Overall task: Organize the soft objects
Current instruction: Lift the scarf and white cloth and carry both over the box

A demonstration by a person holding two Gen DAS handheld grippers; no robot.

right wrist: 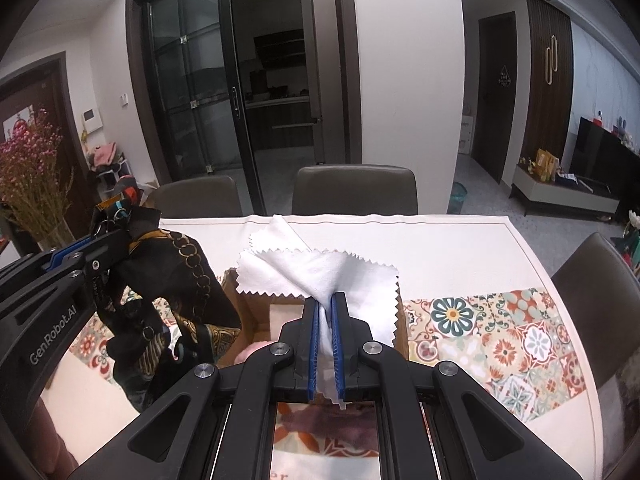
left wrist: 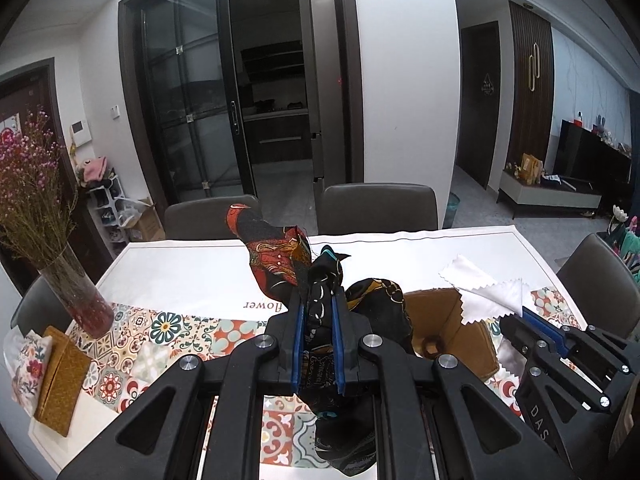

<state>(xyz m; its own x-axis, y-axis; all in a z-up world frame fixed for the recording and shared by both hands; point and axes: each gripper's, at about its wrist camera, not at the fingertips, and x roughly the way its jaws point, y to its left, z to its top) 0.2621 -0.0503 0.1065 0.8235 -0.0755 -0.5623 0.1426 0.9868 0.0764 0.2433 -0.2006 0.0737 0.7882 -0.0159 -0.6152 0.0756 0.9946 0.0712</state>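
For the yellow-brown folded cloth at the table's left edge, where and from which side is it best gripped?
Grip the yellow-brown folded cloth at its near short end, coming from the table edge. It lies flat and narrow with that end overhanging free, while the floral cloth crowds its left side.

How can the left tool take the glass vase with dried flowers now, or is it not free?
Probably not: the left tool is shut on the dark patterned scarf, so it cannot grasp the vase.

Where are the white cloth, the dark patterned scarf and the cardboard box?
white cloth [right wrist: 316,276], right wrist view, on its bunched middle.
dark patterned scarf [left wrist: 320,304], left wrist view, on the fold between the pads.
cardboard box [left wrist: 436,312], left wrist view, on its open flap.
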